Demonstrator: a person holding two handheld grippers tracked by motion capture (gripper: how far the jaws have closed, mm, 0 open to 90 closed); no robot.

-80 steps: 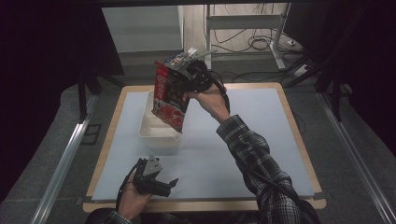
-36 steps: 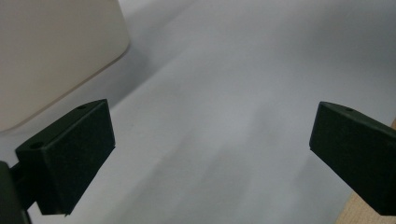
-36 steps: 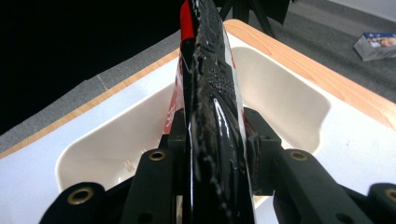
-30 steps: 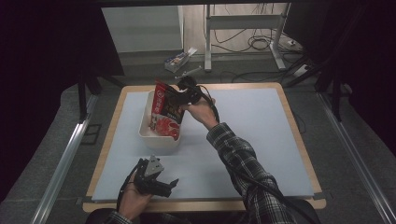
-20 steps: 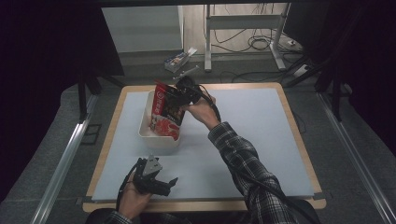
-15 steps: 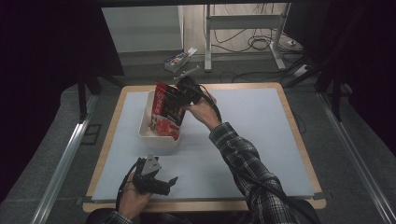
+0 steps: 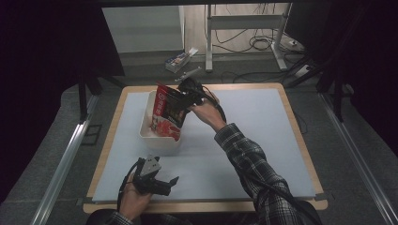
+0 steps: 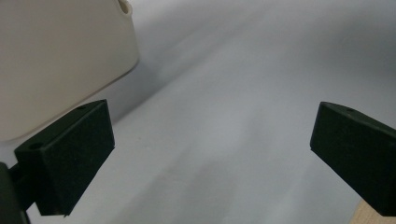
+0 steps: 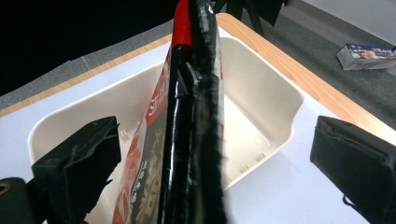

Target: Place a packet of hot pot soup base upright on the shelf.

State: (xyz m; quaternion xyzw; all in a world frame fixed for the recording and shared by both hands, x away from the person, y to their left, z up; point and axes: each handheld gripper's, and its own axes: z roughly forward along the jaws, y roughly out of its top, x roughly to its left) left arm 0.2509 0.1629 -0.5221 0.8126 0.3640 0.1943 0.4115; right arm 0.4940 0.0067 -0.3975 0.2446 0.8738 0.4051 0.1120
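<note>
A red and black snack packet (image 7: 168, 112) stands upright on its edge in a white tub (image 7: 162, 143) at the table's left middle. My right gripper (image 7: 187, 93) is at the packet's top edge. In the right gripper view its jaws have just been opening and stand wide on either side of the packet (image 9: 191, 116), clear of it, above the tub (image 9: 266, 98). My left gripper (image 7: 165, 183) rests low near the table's front left, open with nothing between its jaws (image 8: 210, 154). The tub's wall (image 8: 60, 51) is close ahead of it.
A pale blue mat (image 7: 263, 122) covers the wooden table, with bare room to the right of the tub. On the floor beyond the far edge lie a small box (image 7: 180, 58) and cables, near a metal stand (image 7: 209, 42).
The right hand has brought the packet down from above the tub into it. The packet now leans a little more upright. The left hand has not moved.
</note>
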